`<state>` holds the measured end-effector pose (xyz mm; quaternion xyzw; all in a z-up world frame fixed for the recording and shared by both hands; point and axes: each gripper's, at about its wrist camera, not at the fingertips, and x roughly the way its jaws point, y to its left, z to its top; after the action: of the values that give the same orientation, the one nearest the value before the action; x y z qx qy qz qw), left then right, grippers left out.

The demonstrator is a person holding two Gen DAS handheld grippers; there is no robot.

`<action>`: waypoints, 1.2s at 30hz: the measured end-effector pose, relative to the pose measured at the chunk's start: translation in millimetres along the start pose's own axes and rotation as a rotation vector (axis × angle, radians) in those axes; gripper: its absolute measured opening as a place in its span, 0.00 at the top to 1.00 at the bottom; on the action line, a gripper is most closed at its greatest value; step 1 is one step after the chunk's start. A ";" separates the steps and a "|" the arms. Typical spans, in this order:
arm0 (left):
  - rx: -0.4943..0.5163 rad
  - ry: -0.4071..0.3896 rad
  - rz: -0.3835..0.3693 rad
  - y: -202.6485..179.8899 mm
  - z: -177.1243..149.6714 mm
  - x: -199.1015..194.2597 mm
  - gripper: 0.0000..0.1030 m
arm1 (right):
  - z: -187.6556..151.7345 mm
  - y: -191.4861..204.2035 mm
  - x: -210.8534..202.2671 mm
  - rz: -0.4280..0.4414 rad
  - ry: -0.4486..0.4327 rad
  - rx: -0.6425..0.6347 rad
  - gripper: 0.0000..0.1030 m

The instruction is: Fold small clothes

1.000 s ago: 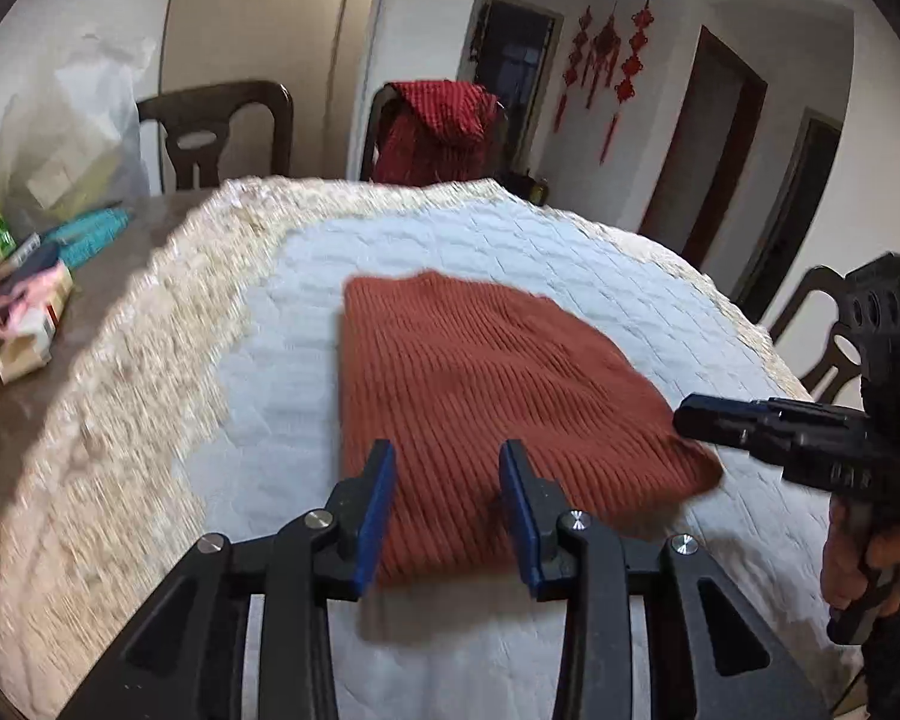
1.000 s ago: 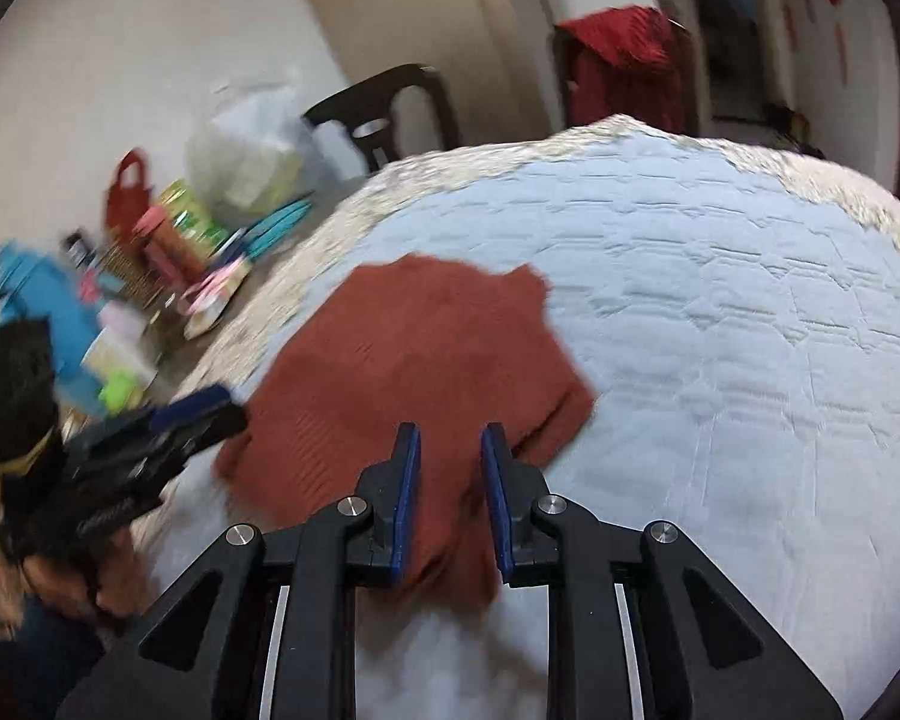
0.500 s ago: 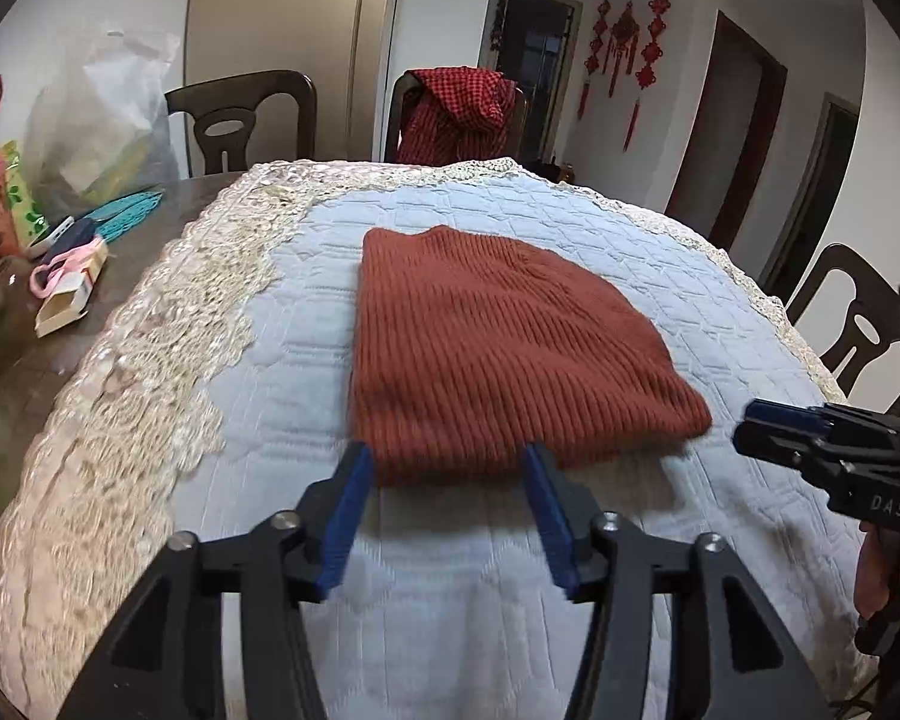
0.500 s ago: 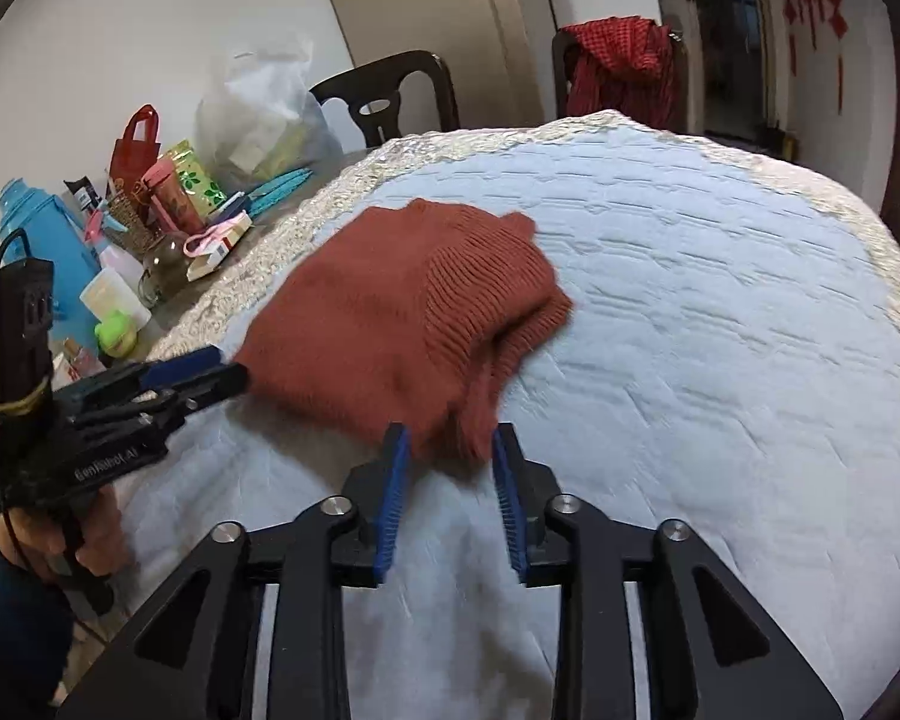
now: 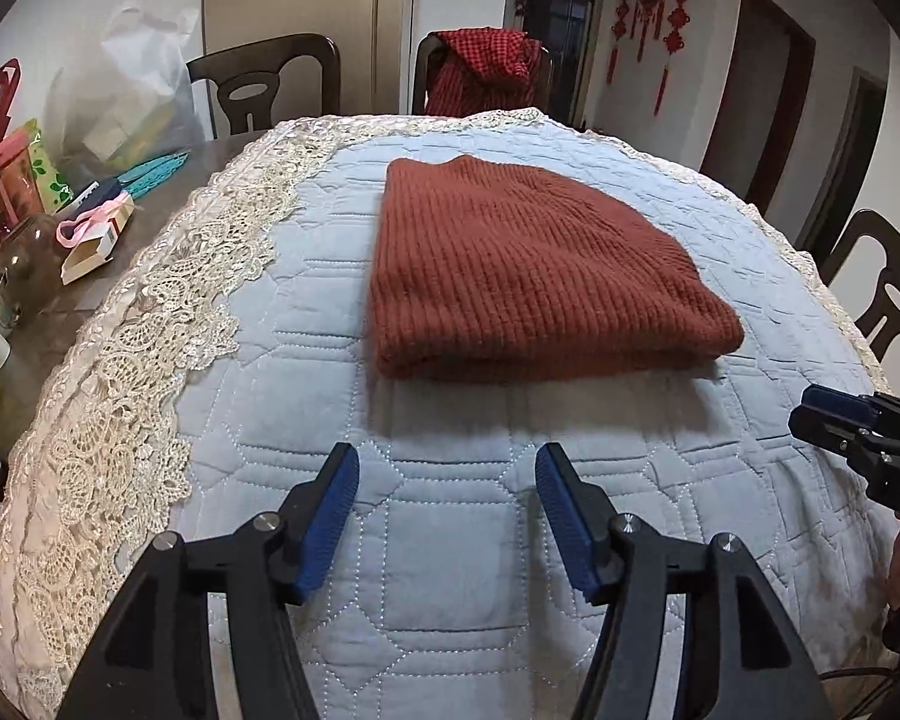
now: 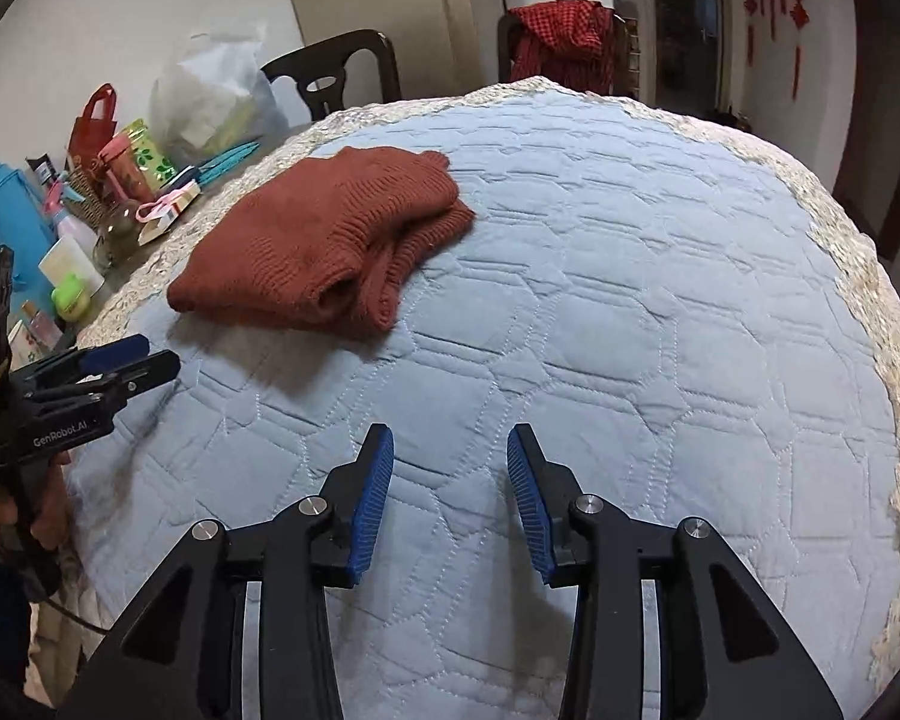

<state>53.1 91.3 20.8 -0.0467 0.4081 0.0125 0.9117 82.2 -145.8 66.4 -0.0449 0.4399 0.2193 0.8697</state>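
The sweater (image 5: 528,267) lies folded on the quilt (image 5: 450,540), toward its far left side near the lace border (image 5: 150,360), untouched by either tool. The left gripper (image 5: 447,516) stands over bare quilt, just short of the sweater's near folded edge; its jaws have just been opening and are spread, with nothing between them. The right gripper (image 6: 450,498) is likewise spread, its jaws just opened, nothing between them, and well apart from the garment.

Judgement: the fold appears made and released. To finish well, both tools should clear the garment without catching the knit; any tidying should press the loose layers flat rather than drag them.

The left view shows the near fold as a clean, even edge with the top surface smooth. The right view shows what that one hides: the sweater's right end, where layers gape open and a ribbed hem curls out unevenly. That end looks the likeliest to need squaring. The right view also takes in more of the clutter (image 6: 72,222) beyond the left border.
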 end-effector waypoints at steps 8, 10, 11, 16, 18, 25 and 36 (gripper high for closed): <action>0.002 0.006 0.032 -3.0 4.7 4.6 0.38 | 9.2 14.2 13.5 0.006 0.001 -0.049 0.60; -0.003 0.017 0.039 -2.7 4.2 7.9 0.38 | 9.6 14.6 18.8 0.008 0.017 -0.047 0.60; -0.003 0.019 0.041 -2.6 3.9 8.8 0.38 | 9.6 14.4 21.3 0.011 0.026 -0.043 0.60; -0.003 0.024 0.045 -3.7 3.3 11.8 0.35 | 11.1 15.8 26.7 0.009 0.047 -0.049 0.56; 0.003 0.025 0.053 -5.4 3.2 12.3 0.34 | 10.9 17.0 28.4 0.010 0.046 -0.055 0.53; 0.008 0.028 0.062 -5.9 3.7 12.8 0.34 | 7.5 23.2 29.6 -0.016 0.036 -0.086 0.48; 0.009 0.029 0.065 -6.3 3.4 12.9 0.33 | 7.0 23.2 29.1 -0.010 0.032 -0.079 0.47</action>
<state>64.6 85.2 13.9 -0.0292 0.4225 0.0397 0.9050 92.7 -113.1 50.6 -0.0848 0.4447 0.2316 0.8611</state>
